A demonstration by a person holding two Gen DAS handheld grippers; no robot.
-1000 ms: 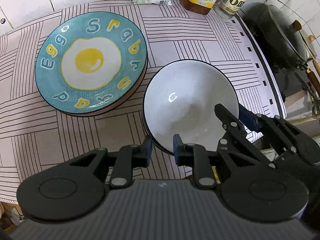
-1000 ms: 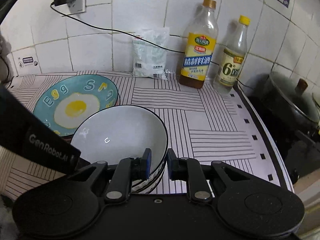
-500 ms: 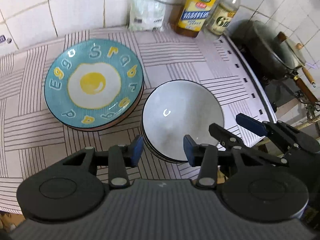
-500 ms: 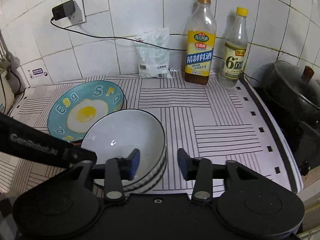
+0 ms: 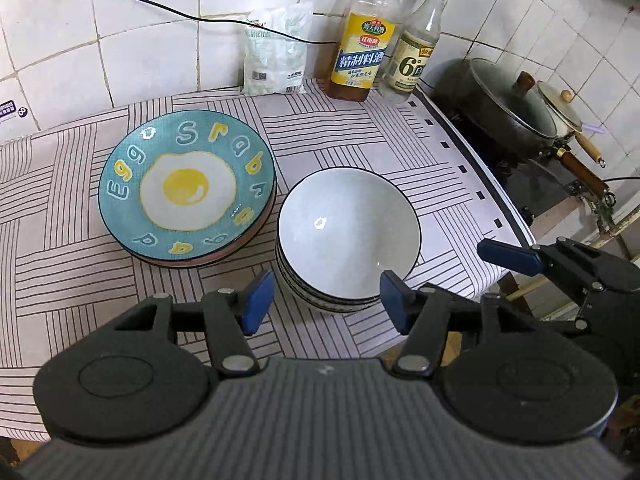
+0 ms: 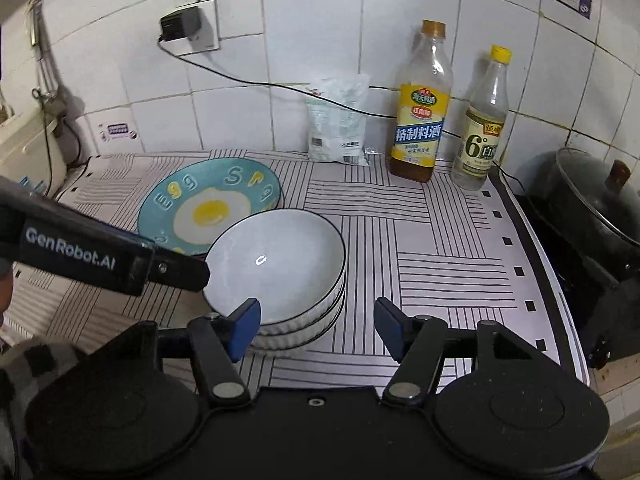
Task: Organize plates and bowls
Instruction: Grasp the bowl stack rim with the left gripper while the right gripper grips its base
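Both claws, left and right, just opened, empty, backed off stacked white ceramic bowls; striped cloth tabletop, white-tiled wall behind bowls.

We are reading "Egg" on the round teal fried-egg plate, "6°" on the clear yellow-capped bottle, and "GenRobot.AI" on the black left tongs.

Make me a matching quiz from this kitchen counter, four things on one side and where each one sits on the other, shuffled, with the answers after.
Things
1. egg plate
2. white bowl stack
3. white bag
4. lidded pot

Places
A. on the stove, off the cloth's right edge
B. leaning on the tiled wall
C. left side of the cloth, on other plates
D. just right of the plates, nearest the grippers

Pairs: 1-C, 2-D, 3-B, 4-A
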